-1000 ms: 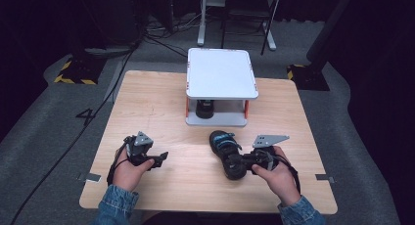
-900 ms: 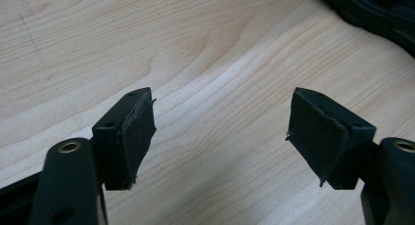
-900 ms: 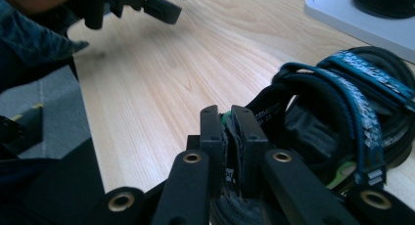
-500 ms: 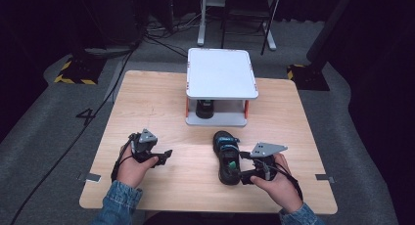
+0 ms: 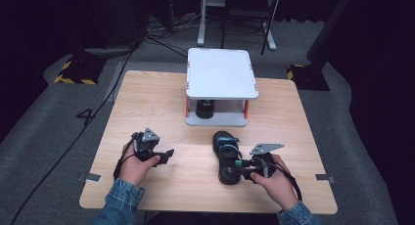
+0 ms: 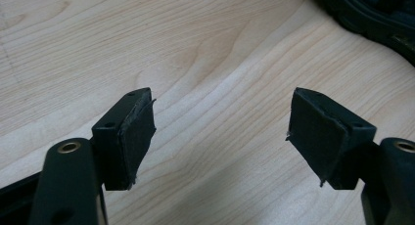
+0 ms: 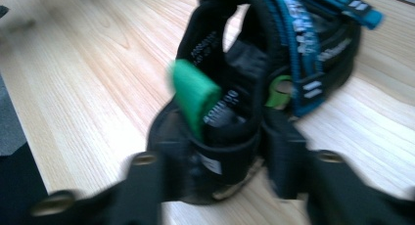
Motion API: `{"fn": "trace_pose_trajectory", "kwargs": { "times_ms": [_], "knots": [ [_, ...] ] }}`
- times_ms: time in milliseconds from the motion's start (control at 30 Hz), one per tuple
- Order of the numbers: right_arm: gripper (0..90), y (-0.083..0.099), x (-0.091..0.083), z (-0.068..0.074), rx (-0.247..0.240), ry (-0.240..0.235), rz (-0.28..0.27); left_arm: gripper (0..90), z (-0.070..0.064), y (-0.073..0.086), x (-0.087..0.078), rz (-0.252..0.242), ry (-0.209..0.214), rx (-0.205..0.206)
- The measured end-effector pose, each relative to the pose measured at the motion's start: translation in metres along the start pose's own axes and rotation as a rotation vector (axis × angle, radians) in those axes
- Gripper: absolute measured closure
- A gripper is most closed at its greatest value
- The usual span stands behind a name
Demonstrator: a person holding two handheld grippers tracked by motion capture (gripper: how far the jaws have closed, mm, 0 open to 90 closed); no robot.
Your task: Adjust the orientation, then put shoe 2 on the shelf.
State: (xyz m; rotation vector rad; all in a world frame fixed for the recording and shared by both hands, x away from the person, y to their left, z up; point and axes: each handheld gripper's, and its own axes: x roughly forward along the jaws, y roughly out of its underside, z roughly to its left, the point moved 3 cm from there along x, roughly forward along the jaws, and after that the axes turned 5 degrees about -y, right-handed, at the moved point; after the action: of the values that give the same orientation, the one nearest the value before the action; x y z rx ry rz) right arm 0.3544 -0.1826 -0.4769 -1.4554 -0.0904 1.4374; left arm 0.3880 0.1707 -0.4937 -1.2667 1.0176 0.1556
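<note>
A black sandal [image 5: 227, 156] with blue straps and a green tab lies on the wooden table [image 5: 161, 102], front right of centre, toe pointing away. My right gripper [image 5: 243, 167] is shut on its heel end. In the right gripper view the jaws press both sides of the sandal's [image 7: 244, 78] heel strap, and the right gripper [image 7: 220, 161] looks blurred. My left gripper [image 5: 166, 154] hovers low over bare wood at the front left. In its own view the left gripper [image 6: 220, 132] stands open with nothing between the pads, and the sandal's sole edge [image 6: 372, 14] shows at the top right.
A white two-level stand [image 5: 221, 73] with orange posts sits at the table's far middle. A dark object [image 5: 204, 109] rests on its lower shelf. Bare wood lies between the stand and both grippers. Cables and metal frame legs stand on the floor beyond.
The right gripper has drawn the sandal slightly toward the front edge and turned it straighter. The left gripper has drifted a little to the right, still open.
</note>
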Motion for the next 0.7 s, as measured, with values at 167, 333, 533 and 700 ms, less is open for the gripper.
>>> {"fn": "trace_pose_trajectory", "kwargs": {
  "times_ms": [167,333,533,700],
  "knots": [
    [77.5,0.002,0.0,-0.006,0.038,-0.01,-0.011,25.9,0.0,0.0,0.001,-0.003,-0.002,-0.004],
    [79.9,0.002,0.0,-0.008,0.06,-0.015,-0.044,26.0,0.001,-0.001,0.0,-0.006,-0.007,-0.008],
    [80.1,-0.006,-0.012,-0.007,0.039,0.013,-0.148,26.0,0.002,-0.001,0.0,-0.009,-0.008,-0.003],
    [80.2,-0.017,-0.021,-0.011,0.002,0.069,-0.192,26.1,0.006,0.003,-0.004,-0.012,-0.02,-0.015]
  ]
}}
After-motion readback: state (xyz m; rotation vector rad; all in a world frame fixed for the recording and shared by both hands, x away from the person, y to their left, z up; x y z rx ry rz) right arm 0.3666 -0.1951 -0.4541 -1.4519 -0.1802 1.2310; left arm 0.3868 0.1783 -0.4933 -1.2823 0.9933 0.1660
